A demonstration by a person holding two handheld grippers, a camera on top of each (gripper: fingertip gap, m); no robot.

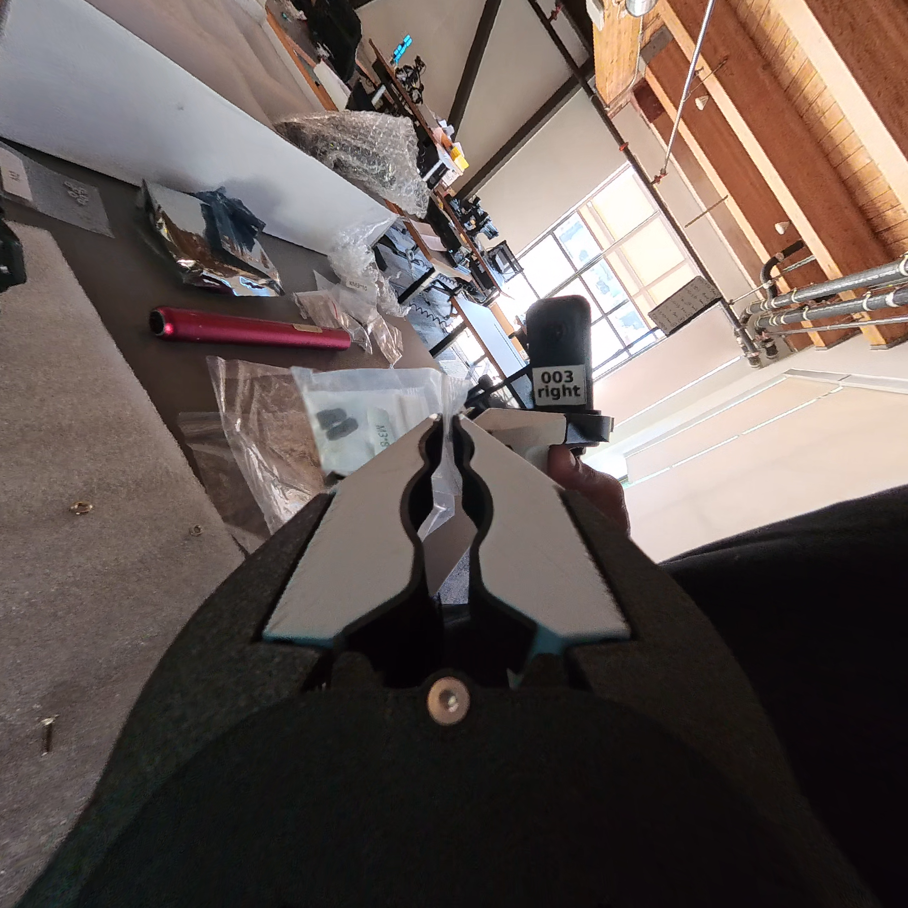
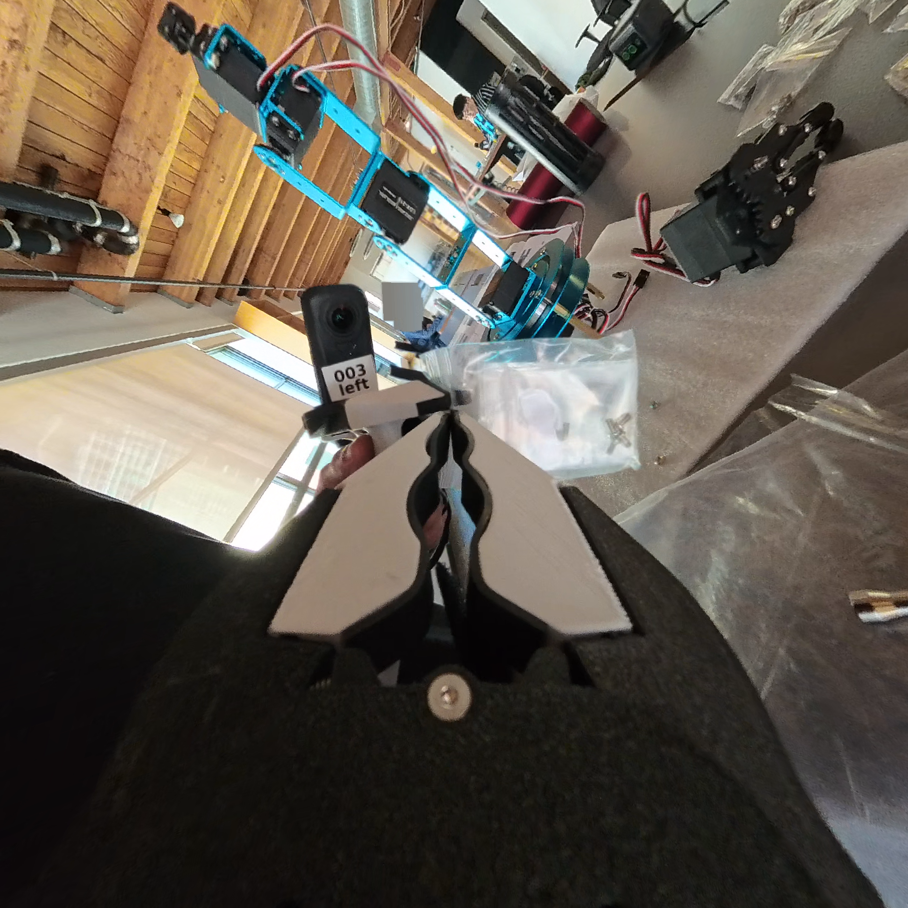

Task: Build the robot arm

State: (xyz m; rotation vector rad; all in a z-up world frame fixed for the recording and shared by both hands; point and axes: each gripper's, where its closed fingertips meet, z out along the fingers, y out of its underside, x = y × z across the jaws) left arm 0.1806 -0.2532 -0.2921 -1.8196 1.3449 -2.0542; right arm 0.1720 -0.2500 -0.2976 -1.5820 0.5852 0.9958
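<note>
Both grippers pinch one clear plastic bag [image 2: 550,408] of small hardware, tips nearly meeting. The left gripper [image 1: 446,417] and right gripper [image 2: 451,415] each clamp its top edge, holding it taut above the grey table [image 1: 73,393].

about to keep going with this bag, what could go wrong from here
1. Both claws, left and right, pinch one thin clear plastic bag at its edge; pulling apart might tear it.
2. Small screws sit loose inside and could spill onto the grey foam mat.
</note>
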